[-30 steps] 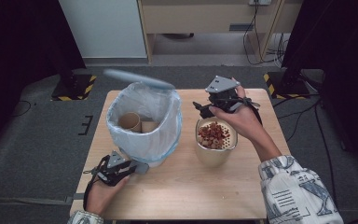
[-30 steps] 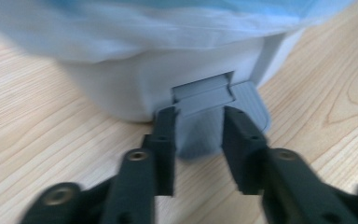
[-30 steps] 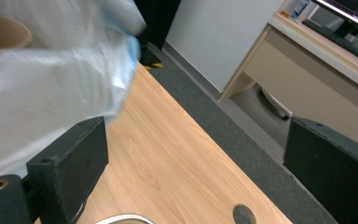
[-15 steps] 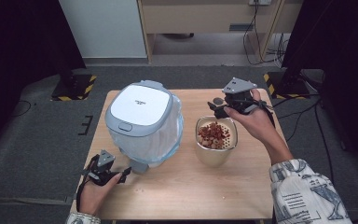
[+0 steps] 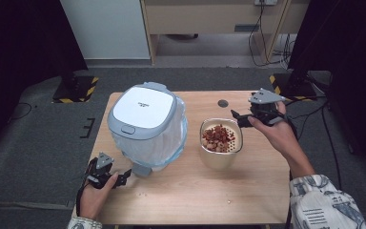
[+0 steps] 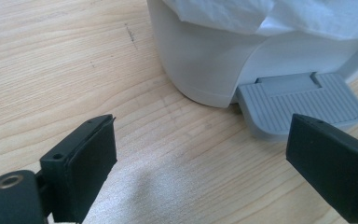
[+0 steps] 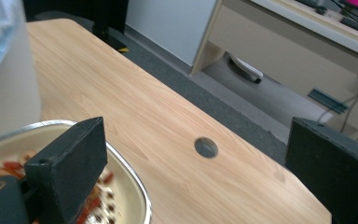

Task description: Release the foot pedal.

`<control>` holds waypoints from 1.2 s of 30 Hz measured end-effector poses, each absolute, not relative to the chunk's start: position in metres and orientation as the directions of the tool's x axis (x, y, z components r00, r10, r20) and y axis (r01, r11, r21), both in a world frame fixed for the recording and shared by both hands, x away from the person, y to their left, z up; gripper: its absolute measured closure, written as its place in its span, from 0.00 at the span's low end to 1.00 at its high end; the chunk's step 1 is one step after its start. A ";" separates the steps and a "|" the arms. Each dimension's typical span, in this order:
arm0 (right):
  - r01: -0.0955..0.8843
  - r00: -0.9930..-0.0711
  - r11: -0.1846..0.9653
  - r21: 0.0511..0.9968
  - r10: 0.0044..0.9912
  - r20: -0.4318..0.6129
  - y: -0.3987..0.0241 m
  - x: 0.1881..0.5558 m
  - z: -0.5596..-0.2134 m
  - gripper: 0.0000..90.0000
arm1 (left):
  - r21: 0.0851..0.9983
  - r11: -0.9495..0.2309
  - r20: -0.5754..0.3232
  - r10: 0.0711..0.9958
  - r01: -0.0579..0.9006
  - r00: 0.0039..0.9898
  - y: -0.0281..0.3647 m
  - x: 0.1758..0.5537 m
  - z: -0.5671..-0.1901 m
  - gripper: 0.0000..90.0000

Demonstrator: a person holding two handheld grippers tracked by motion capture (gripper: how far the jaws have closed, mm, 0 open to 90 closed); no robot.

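- The light wooden bench takes the middle and lower part of the high view, with a small round hole in its top toward the upper right.
- The white pedal bin with a grey-rimmed lid and a thin white plastic liner stands at left of centre in the high view. Its lid is down, and the liner hangs out under the lid and over the wall.
- The cream round metal bowl with red and pale food pieces stands just right of the bin, at the centre of the high view, apart from it.
- The right gripper is in the upper right of the high view, held in the person's hand above the far right edge of the bowl. Its jaws are released and wide, with nothing between them. In the right gripper view the bowl rim lies at lower left, behind the left jaw, and the hole is in the middle between the jaws.
- The left gripper is at the lower left of the high view, near the front foot of the bin. Its jaws have just been opening and now stand released, with bare wood between them.
- The grey ribbed plastic foot pedal of the bin is at centre right in the left gripper view, just beyond the right jaw. I cannot tell if that jaw touches it.
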State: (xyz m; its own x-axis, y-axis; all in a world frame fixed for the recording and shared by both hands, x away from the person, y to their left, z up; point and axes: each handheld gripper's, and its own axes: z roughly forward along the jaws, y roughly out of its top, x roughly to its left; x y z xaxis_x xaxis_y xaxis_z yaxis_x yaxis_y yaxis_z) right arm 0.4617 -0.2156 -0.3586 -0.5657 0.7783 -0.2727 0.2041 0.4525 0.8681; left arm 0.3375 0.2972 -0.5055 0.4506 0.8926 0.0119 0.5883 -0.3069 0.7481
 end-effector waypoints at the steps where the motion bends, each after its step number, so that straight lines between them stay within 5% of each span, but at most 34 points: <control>1: 0.211 -0.559 0.448 0.869 0.784 -0.269 -0.220 0.461 -0.361 0.07 | 0.749 -0.307 0.013 0.893 0.587 0.449 0.297 0.338 -0.506 0.08; 22: 0.331 -0.485 0.387 0.861 0.852 -0.196 -0.273 0.440 -0.421 0.07 | 0.757 -0.300 0.041 0.908 0.580 0.416 0.304 0.338 -0.508 0.06; 36: 0.498 -0.399 0.299 0.814 0.912 -0.091 -0.297 0.428 -0.488 0.08 | 0.754 -0.282 0.027 0.916 0.594 0.401 0.307 0.339 -0.510 0.06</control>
State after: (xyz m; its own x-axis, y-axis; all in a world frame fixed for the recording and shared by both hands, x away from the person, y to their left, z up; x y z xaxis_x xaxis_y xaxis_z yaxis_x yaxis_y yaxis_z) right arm 0.4281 -0.2969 -0.4880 -0.3990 0.9124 -0.0912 0.4980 0.2991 0.8140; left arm 0.3394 0.3075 -0.5102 0.4010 0.9157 0.0267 0.5939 -0.2820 0.7535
